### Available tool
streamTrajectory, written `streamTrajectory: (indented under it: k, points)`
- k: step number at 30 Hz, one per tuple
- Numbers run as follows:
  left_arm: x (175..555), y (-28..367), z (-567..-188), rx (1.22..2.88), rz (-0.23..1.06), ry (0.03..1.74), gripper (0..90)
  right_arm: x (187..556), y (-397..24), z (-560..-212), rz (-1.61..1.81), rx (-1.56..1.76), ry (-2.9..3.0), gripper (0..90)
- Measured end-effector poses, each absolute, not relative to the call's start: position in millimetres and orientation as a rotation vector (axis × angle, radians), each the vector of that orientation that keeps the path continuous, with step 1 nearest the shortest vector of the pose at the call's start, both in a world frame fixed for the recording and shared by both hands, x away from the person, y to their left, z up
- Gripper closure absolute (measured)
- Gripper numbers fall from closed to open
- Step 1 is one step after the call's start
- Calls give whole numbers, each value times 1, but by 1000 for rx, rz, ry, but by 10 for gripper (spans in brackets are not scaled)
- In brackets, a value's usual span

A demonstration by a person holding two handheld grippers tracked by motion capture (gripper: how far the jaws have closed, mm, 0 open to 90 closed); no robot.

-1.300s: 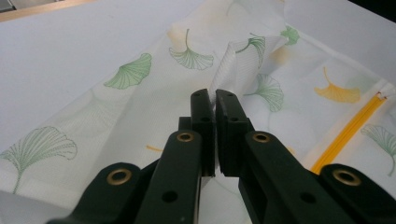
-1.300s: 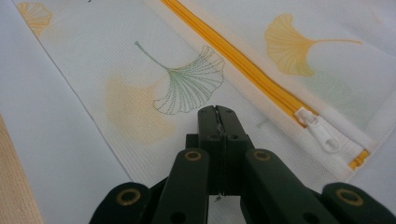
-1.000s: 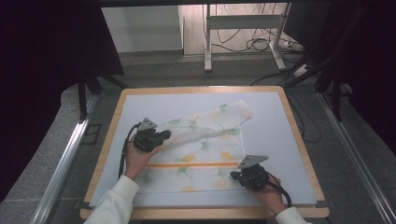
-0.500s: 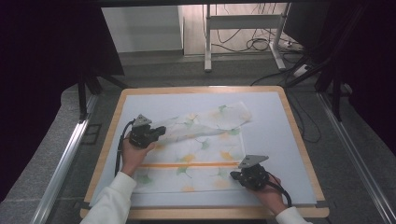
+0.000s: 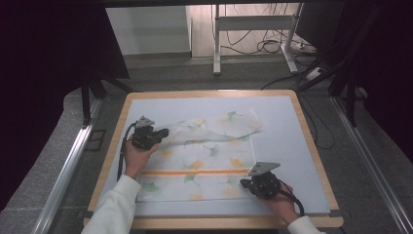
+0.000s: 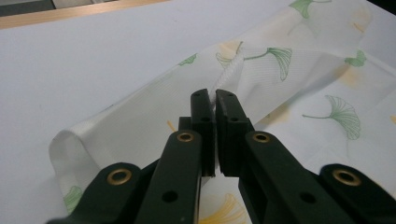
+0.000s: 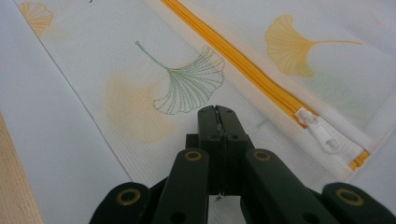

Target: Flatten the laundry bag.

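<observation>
A white mesh bag (image 5: 204, 158) printed with green and yellow ginkgo leaves lies flat on the pale mat (image 5: 287, 141). An orange zipper (image 5: 195, 172) runs across it. My left gripper (image 5: 164, 132) is shut on a pinched ridge of the bag's far flap (image 6: 243, 60), which is drawn leftward into a long fold. At the bag's near right corner my right gripper (image 5: 245, 183) is shut, with a thin bit of mesh between its tips (image 7: 216, 112). The zipper (image 7: 243, 60) and its white pull (image 7: 322, 133) lie just to the right of those jaws.
The mat sits in a wooden-rimmed table top (image 5: 311, 141). Bare mat surrounds the bag on all sides. Beyond the table are a metal stand (image 5: 253, 34) and cables on the floor (image 5: 272, 46).
My left gripper has moved left with the pinched fabric, stretching the far flap into a longer fold. The right gripper has stayed in place.
</observation>
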State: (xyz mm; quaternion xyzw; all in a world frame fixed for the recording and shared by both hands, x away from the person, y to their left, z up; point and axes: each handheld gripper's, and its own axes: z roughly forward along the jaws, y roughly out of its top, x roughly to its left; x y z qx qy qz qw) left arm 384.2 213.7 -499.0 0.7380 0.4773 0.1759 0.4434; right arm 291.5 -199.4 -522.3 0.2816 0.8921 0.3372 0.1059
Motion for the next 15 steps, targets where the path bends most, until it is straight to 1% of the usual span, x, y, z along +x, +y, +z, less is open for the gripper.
streamTrajectory:
  k: [15]
  points:
    - [406,232,-502,1795,450,1242,875,292,-200,-522,1000,833,2632,895]
